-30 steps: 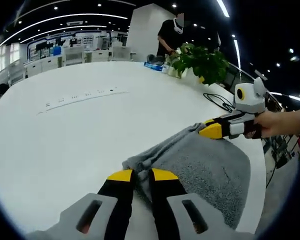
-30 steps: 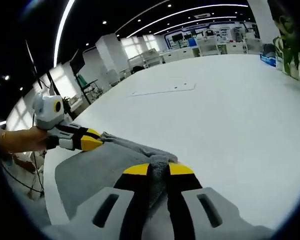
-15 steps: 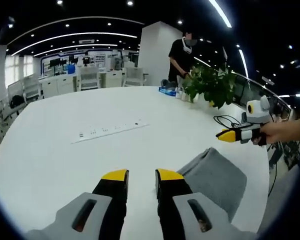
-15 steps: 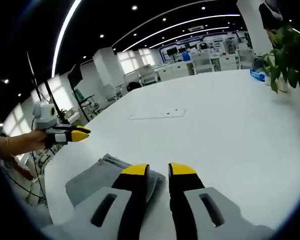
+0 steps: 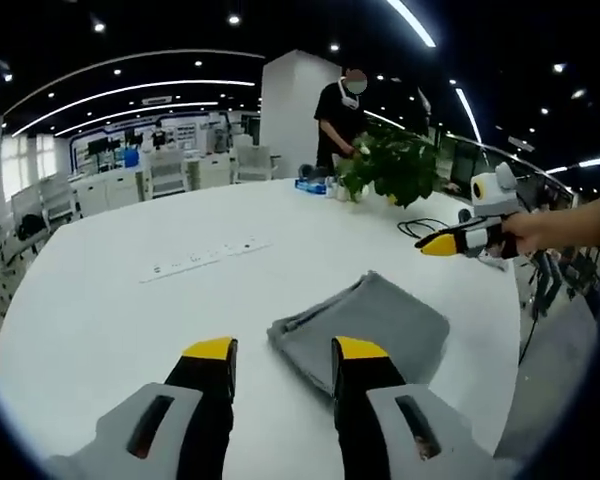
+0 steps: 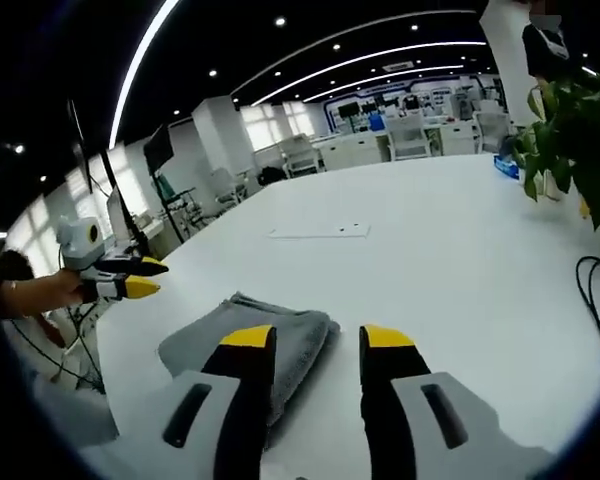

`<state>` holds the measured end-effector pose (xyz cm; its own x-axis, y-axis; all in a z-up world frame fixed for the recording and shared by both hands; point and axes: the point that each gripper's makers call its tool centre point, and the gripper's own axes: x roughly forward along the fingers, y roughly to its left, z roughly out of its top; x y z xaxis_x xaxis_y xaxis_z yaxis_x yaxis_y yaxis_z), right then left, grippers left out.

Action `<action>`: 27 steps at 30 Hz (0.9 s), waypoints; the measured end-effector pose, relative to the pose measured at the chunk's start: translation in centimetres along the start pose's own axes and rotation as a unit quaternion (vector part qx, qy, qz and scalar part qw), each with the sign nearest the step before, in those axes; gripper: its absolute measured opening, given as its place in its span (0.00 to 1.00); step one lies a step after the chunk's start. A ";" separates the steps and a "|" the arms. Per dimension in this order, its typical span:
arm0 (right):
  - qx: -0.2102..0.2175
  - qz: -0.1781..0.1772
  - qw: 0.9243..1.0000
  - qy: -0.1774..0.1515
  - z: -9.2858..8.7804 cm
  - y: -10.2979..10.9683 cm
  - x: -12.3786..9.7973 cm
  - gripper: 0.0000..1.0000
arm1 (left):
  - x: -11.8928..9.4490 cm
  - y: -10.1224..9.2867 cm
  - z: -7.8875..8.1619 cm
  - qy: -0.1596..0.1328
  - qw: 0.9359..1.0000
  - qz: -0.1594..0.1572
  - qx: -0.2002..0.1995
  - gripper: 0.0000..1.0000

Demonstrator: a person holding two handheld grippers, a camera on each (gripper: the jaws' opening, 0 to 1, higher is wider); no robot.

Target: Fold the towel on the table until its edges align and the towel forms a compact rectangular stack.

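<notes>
on the white table (image 5: pixel 100 320) a folded grey towel (image 5: pixel 365 325) bears no readable label.

Curved white ceiling light strips (image 5: pixel 130 88) are glowing over a dark-ceilinged hall; rows of white desks (image 6: pixel 380 147) are standing behind.

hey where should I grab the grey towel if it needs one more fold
Probably at the layered end of the towel, the edge nearest the left gripper. The stacked edges show there, so coming in low from that side with open jaws should catch all layers together.
</notes>
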<state>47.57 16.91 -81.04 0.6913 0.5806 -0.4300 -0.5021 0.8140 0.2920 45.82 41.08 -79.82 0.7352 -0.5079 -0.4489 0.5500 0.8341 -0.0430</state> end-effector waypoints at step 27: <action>-0.042 0.020 0.999 0.024 -11.1 10.5 -8.7 0.58 | -7.2 -11.3 -8.2 0.010 0.998 -0.063 -0.010 0.75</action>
<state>30.52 20.26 -83.75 0.6453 0.6094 -0.4606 -0.5716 0.7852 0.2382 31.08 37.01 -83.40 0.6521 -0.6047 -0.4573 0.6298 0.7678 -0.1171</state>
